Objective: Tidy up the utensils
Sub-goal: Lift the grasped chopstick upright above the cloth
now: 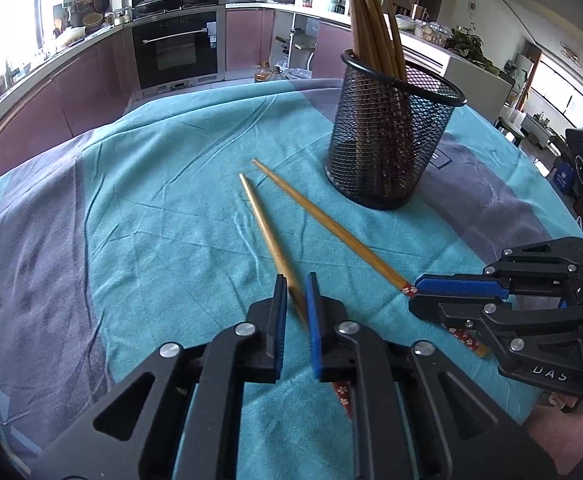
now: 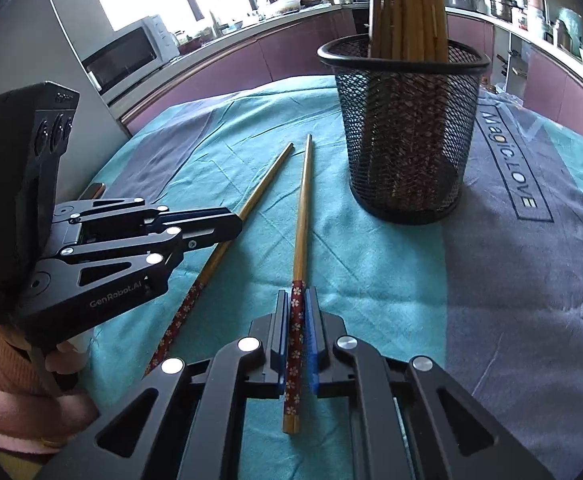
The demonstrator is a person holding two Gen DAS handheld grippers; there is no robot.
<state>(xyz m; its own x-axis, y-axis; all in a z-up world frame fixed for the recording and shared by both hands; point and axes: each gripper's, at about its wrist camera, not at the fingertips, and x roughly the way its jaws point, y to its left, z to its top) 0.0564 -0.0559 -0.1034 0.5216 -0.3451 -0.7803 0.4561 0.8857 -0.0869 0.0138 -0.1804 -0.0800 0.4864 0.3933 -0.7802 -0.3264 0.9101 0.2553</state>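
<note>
Two bamboo chopsticks with red floral-patterned handle ends lie on the bench, which is covered by a teal and grey-purple cloth (image 1: 139, 184), near its middle. The left hand-held gripper (image 1: 296, 292) is clenched on the left bamboo chopstick (image 1: 265, 226), pads on the plain shaft just above the patterned end; its tip points toward the far edge of the bench. The right hand-held gripper (image 2: 296, 304) is clenched on the right bamboo chopstick (image 2: 302, 216), pads pressing on the red floral section (image 2: 294, 354), with the butt end showing behind the pads. Both chopsticks appear to rest on the cloth, tips close together but apart, handle ends spread wider. The black wire-mesh cylindrical holder (image 2: 405, 136) stands upright just beyond the tips, toward the far right of the bench, and contains a bundle of similar bamboo chopsticks (image 2: 409, 8) standing tips up. A pink sleeve (image 2: 7, 392) shows behind the left hand-held gripper in the right wrist view.
</note>
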